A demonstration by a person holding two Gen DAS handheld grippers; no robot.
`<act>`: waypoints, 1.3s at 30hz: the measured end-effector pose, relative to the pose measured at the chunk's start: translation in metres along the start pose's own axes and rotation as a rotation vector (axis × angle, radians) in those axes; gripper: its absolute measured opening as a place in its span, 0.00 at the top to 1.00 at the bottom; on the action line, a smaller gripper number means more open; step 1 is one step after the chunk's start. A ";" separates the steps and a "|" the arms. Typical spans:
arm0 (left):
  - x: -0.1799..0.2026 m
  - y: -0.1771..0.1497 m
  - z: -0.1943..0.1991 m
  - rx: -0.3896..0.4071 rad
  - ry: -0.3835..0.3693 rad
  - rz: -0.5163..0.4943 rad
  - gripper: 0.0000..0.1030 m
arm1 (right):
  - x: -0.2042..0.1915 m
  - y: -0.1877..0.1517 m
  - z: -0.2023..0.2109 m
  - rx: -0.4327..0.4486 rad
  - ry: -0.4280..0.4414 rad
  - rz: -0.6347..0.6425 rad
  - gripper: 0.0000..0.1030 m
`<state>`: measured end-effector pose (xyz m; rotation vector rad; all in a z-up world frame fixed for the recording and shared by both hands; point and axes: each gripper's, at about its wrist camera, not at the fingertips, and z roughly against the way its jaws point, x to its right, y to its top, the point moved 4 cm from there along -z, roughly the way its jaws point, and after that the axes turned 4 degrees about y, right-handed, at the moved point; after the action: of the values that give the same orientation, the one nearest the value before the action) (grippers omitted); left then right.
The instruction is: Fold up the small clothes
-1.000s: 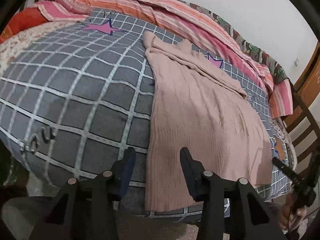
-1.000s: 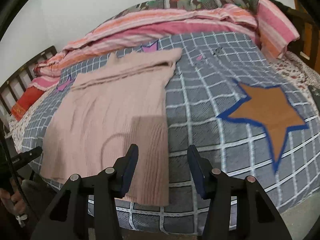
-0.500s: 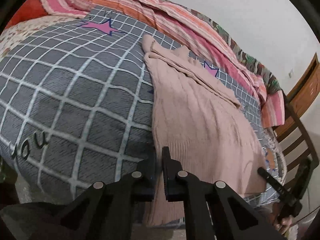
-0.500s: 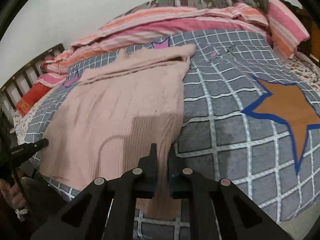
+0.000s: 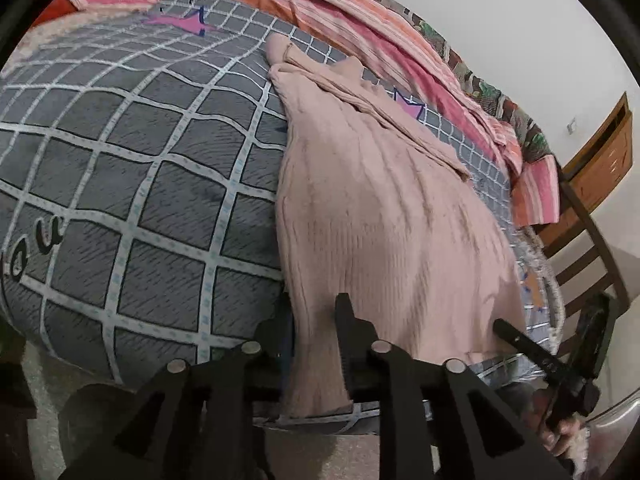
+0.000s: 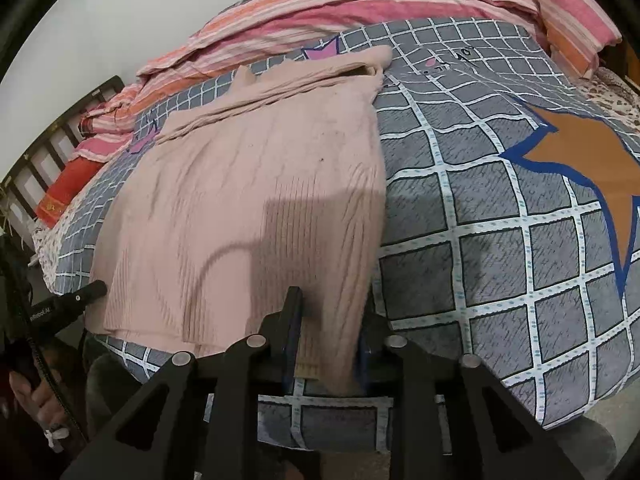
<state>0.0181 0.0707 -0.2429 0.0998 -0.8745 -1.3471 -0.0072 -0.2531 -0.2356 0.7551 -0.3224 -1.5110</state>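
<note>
Hem-grasp step: left gripper [image 5: 310,324] and right gripper [image 6: 328,328] each pinch a near corner of the pink sweater [image 5: 384,216], which stretches ahead of the fingers over the checked quilt [image 6: 480,208]; the next move likely requires carrying both corners forward together

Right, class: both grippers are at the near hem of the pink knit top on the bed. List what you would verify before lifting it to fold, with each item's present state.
1. left gripper has a hem corner of the pink knit top between its fingers: ok.
2. right gripper has the other hem corner: ok.
3. Grip firm enough to lift: cannot tell.
4. Sleeve folded across the far end: ok.
5. Top lying flat on the grey checked cover: not ok, slight ripples.
6. Nothing lying on the top: ok.
</note>
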 end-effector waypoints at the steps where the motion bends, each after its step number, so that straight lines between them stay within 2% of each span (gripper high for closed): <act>1: 0.000 0.001 0.002 -0.006 -0.026 0.005 0.93 | -0.002 0.001 0.002 0.000 0.008 0.008 0.95; 2: -0.001 0.006 0.009 -0.001 -0.079 0.018 0.93 | -0.004 0.002 0.006 0.009 0.018 0.014 0.95; 6: 0.000 0.027 0.042 0.057 -0.178 0.026 0.94 | -0.008 0.016 0.037 0.091 0.126 -0.030 0.95; 9: 0.005 0.046 0.064 0.105 -0.203 0.016 0.94 | -0.009 0.032 0.056 0.160 0.178 -0.084 0.95; 13: 0.015 0.069 0.078 0.160 -0.193 -0.006 0.94 | -0.011 0.056 0.075 0.234 0.238 -0.142 0.95; 17: 0.028 0.091 0.086 0.214 -0.193 -0.009 0.94 | -0.012 0.079 0.086 0.276 0.274 -0.166 0.95; 19: 0.036 0.102 0.088 0.243 -0.181 -0.016 0.94 | -0.011 0.090 0.090 0.291 0.305 -0.176 0.95; 26: 0.047 0.147 0.083 0.324 -0.091 0.015 0.94 | -0.009 0.134 0.097 0.362 0.331 -0.165 0.95; 29: 0.045 0.166 0.072 0.328 -0.065 0.043 0.94 | -0.007 0.157 0.091 0.372 0.326 -0.170 0.95; 33: 0.049 0.189 0.049 0.328 -0.012 0.032 0.94 | -0.001 0.183 0.074 0.374 0.328 -0.176 0.95; 39: 0.046 0.229 0.001 0.284 0.037 0.061 0.94 | 0.008 0.221 0.030 0.344 0.312 -0.179 0.95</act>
<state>0.1996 0.0921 -0.0977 0.3142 -1.0258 -1.1546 0.1459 -0.2917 -0.0780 1.3054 -0.2873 -1.4926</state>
